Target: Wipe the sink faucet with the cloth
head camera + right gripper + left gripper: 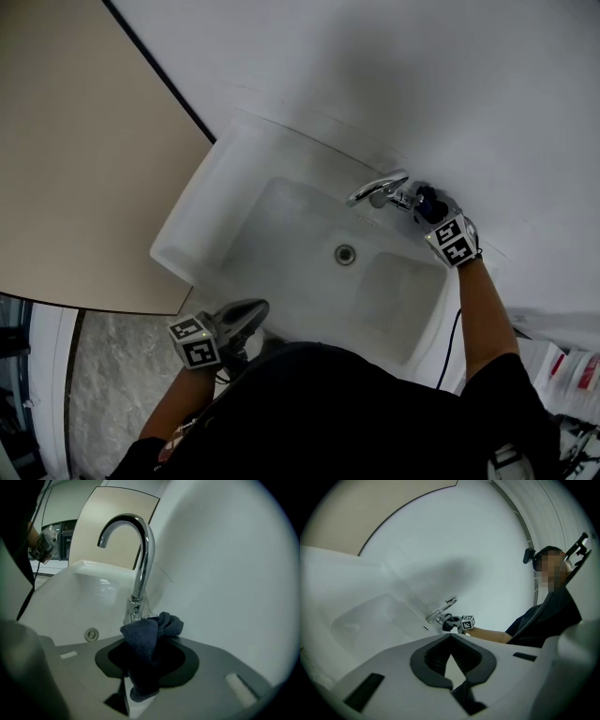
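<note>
Beside the faucet (143, 559), the right gripper (149, 665) clamps the cloth (143, 639); the left gripper (452, 658) sits closed.

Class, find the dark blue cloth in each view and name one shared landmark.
Head view: cloth right of centre, beside the faucet.
Left gripper view: small dark clump at centre, far off.
Right gripper view: lower centre, clamped between the jaws.
Shared landmark: the faucet.
</note>
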Demonstrator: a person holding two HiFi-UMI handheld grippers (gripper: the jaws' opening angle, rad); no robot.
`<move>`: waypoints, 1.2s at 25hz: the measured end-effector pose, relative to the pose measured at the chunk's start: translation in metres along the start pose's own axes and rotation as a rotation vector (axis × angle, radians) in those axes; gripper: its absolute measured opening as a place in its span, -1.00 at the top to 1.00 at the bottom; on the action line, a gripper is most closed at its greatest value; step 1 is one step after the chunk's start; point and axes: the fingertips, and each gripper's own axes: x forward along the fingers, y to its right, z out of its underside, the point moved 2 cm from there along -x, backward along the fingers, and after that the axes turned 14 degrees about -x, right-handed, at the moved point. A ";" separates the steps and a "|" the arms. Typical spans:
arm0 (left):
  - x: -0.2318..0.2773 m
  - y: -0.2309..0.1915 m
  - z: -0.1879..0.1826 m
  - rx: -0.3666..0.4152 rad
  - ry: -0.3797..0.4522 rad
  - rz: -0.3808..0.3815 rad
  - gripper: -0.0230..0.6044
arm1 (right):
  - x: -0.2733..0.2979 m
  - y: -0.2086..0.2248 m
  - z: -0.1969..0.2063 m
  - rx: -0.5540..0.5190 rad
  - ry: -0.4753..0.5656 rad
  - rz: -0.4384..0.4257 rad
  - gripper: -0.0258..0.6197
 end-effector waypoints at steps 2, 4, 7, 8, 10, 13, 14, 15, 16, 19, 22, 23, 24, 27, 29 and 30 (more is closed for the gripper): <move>0.006 0.004 0.000 0.008 -0.016 0.004 0.93 | -0.002 -0.009 0.002 -0.034 -0.003 -0.031 0.52; 0.011 0.007 -0.001 0.009 -0.026 0.007 0.93 | -0.003 -0.020 0.003 -0.072 -0.010 -0.053 0.52; 0.017 0.006 -0.003 0.009 -0.034 0.015 0.93 | -0.003 -0.032 0.001 -0.097 -0.010 -0.066 0.52; 0.019 0.007 -0.003 0.012 -0.039 0.013 0.93 | -0.003 -0.036 0.001 -0.103 -0.009 -0.074 0.52; 0.022 0.007 -0.005 0.016 -0.046 0.011 0.93 | -0.002 -0.050 0.002 -0.129 -0.005 -0.123 0.52; 0.026 0.009 -0.007 0.025 -0.044 0.012 0.93 | -0.009 -0.079 -0.003 -0.161 0.023 -0.262 0.52; 0.026 0.010 -0.008 0.029 -0.041 0.013 0.93 | -0.016 -0.081 -0.007 -0.134 0.043 -0.278 0.52; 0.026 0.011 -0.010 0.034 -0.036 0.014 0.93 | -0.025 -0.077 -0.012 -0.089 0.066 -0.266 0.52; 0.024 0.012 -0.013 0.037 -0.031 0.015 0.93 | -0.037 -0.069 -0.021 -0.036 0.092 -0.235 0.52; 0.016 0.011 -0.020 0.034 -0.010 0.017 0.93 | -0.066 -0.036 -0.065 0.093 0.182 -0.102 0.52; 0.014 0.008 -0.021 0.028 0.001 0.014 0.93 | -0.061 0.003 -0.101 0.215 0.185 0.014 0.51; 0.015 0.007 -0.020 0.026 0.000 0.016 0.93 | -0.054 0.012 -0.105 0.265 0.161 0.036 0.51; 0.017 0.007 -0.018 0.025 -0.002 0.021 0.93 | -0.047 0.019 -0.105 0.313 0.134 0.046 0.51; 0.014 0.004 -0.012 0.012 0.008 0.047 0.93 | -0.032 0.019 -0.099 0.441 0.089 0.028 0.50; 0.010 0.003 -0.012 0.006 0.013 0.046 0.93 | -0.022 0.014 -0.095 0.529 0.083 0.003 0.50; 0.007 0.002 -0.012 0.003 0.016 0.037 0.93 | -0.016 0.012 -0.094 0.573 0.080 -0.011 0.50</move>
